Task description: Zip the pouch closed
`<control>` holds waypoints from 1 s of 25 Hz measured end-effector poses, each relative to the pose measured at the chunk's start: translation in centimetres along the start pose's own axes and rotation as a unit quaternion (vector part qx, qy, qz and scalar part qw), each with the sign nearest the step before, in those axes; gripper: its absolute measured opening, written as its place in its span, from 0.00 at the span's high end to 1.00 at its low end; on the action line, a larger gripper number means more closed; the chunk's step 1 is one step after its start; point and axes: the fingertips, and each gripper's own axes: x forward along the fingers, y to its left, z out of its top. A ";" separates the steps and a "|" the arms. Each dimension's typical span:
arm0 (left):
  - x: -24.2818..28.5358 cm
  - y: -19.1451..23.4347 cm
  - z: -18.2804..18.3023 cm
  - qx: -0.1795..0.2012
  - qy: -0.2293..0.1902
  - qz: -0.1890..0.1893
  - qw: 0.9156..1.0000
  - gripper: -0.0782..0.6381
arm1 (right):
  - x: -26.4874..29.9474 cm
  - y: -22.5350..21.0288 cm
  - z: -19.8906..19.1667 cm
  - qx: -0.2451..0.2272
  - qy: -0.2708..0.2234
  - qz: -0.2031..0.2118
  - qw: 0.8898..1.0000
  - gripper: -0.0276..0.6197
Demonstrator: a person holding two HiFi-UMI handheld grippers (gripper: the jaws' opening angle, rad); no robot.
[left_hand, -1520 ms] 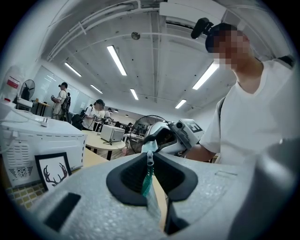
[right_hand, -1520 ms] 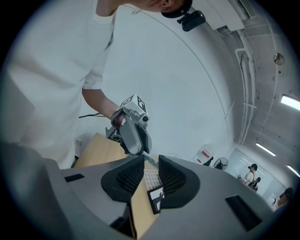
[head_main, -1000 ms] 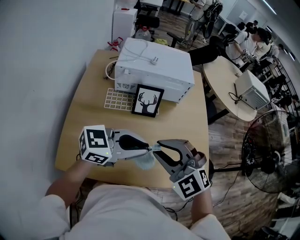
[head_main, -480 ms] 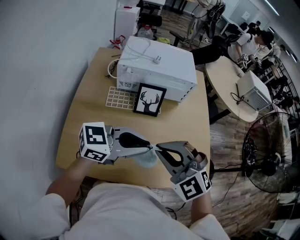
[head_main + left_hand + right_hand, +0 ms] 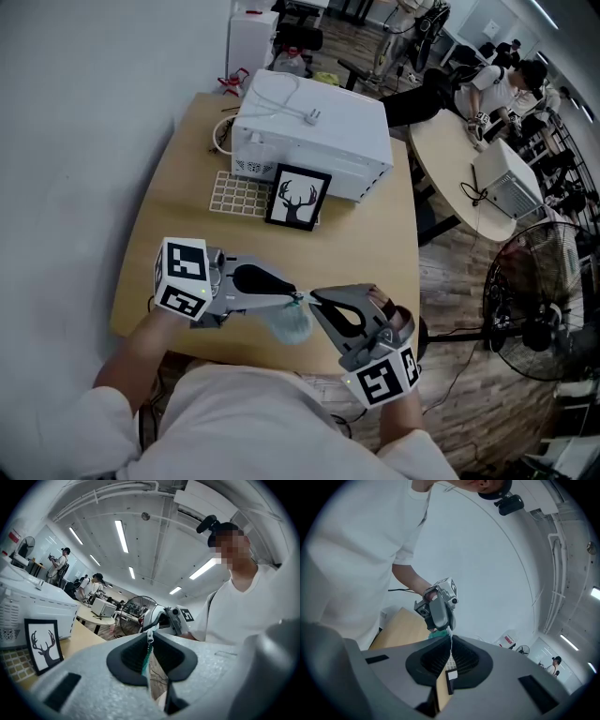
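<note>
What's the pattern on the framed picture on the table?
The framed picture shows black antlers on white; clearest in head view.

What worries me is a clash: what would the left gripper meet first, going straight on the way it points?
Most likely the right gripper, almost tip to tip with the left gripper; only the pinched edge of the pouch lies between them.

Wooden table (image 5: 375, 246) bears a white microwave (image 5: 314, 141), grid mat (image 5: 239, 197) and deer picture (image 5: 298, 199) (leaning upright).

Left gripper (image 5: 293, 298), right gripper (image 5: 314, 297) tip to tip; both jaws clamped.
</note>
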 end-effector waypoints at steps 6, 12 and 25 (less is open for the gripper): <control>-0.9 -0.6 0.1 -0.030 -0.002 -0.022 0.999 0.83 | -0.9 -0.5 0.9 -0.017 -0.007 -0.018 1.000 0.94; -1.0 -0.7 0.9 0.005 0.002 -0.007 1.000 0.83 | -1.1 -1.3 1.1 0.008 -0.027 -0.023 0.999 0.94; -1.2 -0.2 -1.0 0.025 0.032 0.027 0.999 0.83 | -1.8 -1.8 0.5 0.072 -0.058 -0.038 0.995 0.94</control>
